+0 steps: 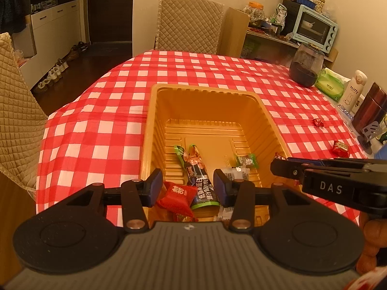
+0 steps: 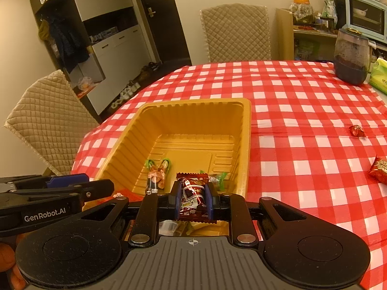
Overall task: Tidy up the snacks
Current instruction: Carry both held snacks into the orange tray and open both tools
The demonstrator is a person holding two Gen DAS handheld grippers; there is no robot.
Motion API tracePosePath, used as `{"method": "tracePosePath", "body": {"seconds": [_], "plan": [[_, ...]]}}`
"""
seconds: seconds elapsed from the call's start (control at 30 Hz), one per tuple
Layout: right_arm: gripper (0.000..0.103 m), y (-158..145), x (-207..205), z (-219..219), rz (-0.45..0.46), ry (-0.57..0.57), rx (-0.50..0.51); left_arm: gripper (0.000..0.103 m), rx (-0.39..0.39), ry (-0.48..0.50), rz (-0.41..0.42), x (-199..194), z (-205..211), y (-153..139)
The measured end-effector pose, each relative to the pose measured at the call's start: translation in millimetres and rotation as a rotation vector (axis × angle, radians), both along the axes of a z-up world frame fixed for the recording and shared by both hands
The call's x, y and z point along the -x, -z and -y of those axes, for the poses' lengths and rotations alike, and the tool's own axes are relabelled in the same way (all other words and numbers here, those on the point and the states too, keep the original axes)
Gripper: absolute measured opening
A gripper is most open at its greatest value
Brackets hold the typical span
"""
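Observation:
A gold plastic tray (image 1: 205, 91) (image 2: 244, 130) sits on the red checked tablecloth and holds several wrapped snacks, among them a green-edged stick pack (image 1: 197, 169) (image 2: 157, 176) and a red pouch (image 1: 177, 195). My left gripper (image 1: 187, 186) is open above the tray's near end, with nothing between its pads. My right gripper (image 2: 193, 197) is shut on a dark red candy packet (image 2: 192, 193), held over the tray's near edge; it shows from the side in the left wrist view (image 1: 285, 166). Two red candies (image 2: 356, 130) (image 2: 379, 172) lie loose on the cloth to the right.
A dark jar (image 1: 306, 67), green tissue pack (image 1: 330, 84), white miffy bottle (image 1: 353, 89) and a dark flask (image 1: 370, 108) stand along the table's right side. Quilted chairs (image 1: 191, 24) (image 2: 50, 120) stand at the far and left sides. A shelf with a blue oven (image 1: 314, 27) is behind.

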State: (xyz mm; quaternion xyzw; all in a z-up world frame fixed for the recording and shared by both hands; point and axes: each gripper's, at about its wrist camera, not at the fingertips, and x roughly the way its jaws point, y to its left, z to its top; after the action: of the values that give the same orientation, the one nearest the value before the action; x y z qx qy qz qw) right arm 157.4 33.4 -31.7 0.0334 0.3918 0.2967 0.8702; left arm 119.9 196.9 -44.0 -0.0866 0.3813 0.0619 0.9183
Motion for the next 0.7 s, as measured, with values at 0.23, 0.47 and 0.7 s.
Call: {"method": "tracePosePath", "body": {"seconds": [0.23,0.47,0.7], "plan": [[0.021,-2,1,-4,0.012,-0.019,-0.016,0.043,0.011,-0.012,-0.011,4,-2,4],[0.041,-1,0,3,0.013,-0.008,-0.053,0.046,0.002,-0.019,-0.013,6,-3,4],[0.041,-5,11,22,0.012,0.033,-0.040,0.048,0.005,-0.020,-0.012,11,1,0]]}}
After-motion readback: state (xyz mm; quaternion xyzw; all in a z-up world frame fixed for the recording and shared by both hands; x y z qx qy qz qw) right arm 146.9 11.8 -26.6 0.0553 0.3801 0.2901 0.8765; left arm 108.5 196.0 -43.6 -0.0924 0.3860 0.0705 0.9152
